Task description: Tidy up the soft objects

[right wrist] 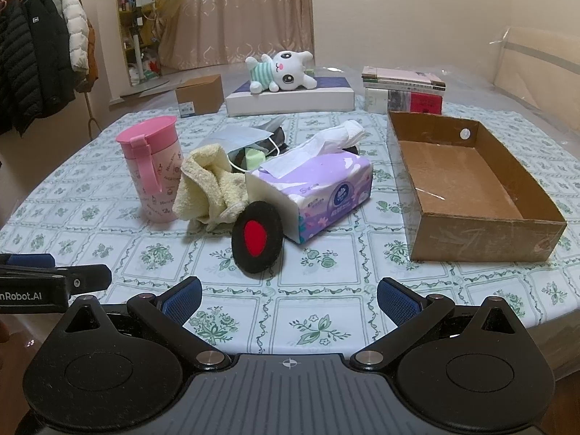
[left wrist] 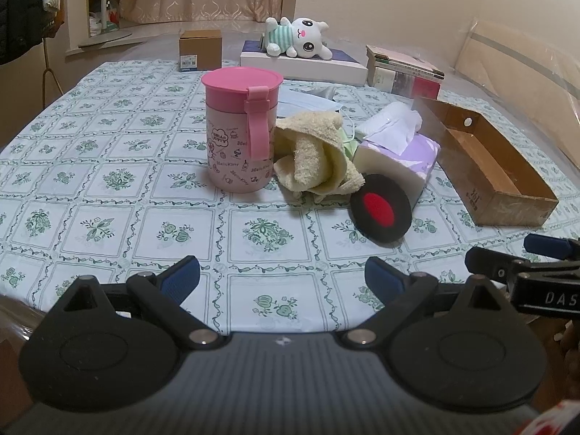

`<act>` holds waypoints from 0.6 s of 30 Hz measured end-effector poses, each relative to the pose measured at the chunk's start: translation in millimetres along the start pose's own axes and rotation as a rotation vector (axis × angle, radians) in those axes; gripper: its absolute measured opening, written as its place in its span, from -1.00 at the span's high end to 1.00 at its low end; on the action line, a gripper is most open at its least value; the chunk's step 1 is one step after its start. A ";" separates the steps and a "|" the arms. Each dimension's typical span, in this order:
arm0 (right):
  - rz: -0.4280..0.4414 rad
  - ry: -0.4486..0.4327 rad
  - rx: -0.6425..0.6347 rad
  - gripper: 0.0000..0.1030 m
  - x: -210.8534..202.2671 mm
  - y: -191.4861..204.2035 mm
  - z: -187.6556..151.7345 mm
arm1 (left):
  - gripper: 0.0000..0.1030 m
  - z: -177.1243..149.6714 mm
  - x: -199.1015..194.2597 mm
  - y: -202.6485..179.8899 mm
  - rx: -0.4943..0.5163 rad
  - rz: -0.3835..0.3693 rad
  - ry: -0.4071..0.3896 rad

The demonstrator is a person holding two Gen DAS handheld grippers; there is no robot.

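A crumpled yellow towel [left wrist: 319, 152] [right wrist: 208, 188] lies mid-table between a pink lidded cup [left wrist: 241, 128] [right wrist: 152, 170] and a purple tissue pack [left wrist: 402, 156] [right wrist: 319, 192]. A black round pad with a red centre [left wrist: 380, 208] [right wrist: 258, 241] leans against the pack. Behind them lies a grey face mask [right wrist: 241, 136]. An open cardboard box [left wrist: 496, 166] [right wrist: 467, 185] stands to the right, nothing in it. A white plush toy [left wrist: 299, 36] [right wrist: 281, 70] lies on a white box at the back. My left gripper [left wrist: 282, 279] and right gripper [right wrist: 288, 295] hover open near the table's front edge, holding nothing.
A stack of books [left wrist: 404, 70] [right wrist: 402, 88] and a small brown carton [left wrist: 200, 50] [right wrist: 199, 96] sit at the table's far side. Coats [right wrist: 40, 61] hang at the left. The floral tablecloth [left wrist: 108, 181] [right wrist: 362, 308] covers the table.
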State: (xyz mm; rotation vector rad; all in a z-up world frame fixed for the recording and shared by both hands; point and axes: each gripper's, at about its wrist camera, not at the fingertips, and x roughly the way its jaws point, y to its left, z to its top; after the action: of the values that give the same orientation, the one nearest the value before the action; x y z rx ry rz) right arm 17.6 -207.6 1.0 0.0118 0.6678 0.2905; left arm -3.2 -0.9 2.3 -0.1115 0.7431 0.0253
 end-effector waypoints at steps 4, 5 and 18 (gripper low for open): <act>0.000 0.000 0.000 -0.99 -0.1 -0.1 0.4 | -0.88 -0.2 -0.4 0.4 -0.001 -0.001 0.000; 0.001 0.000 -0.001 -0.99 0.0 -0.5 0.4 | -0.88 -0.2 -0.4 0.3 -0.001 0.000 0.000; -0.001 0.000 -0.001 -0.99 -0.6 0.1 0.2 | -0.88 -0.8 -1.5 1.1 -0.005 -0.002 -0.001</act>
State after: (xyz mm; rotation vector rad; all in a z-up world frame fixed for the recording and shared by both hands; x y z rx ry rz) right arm 17.3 -207.7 1.6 0.0103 0.6674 0.2899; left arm -4.9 0.2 2.6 -0.1168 0.7419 0.0253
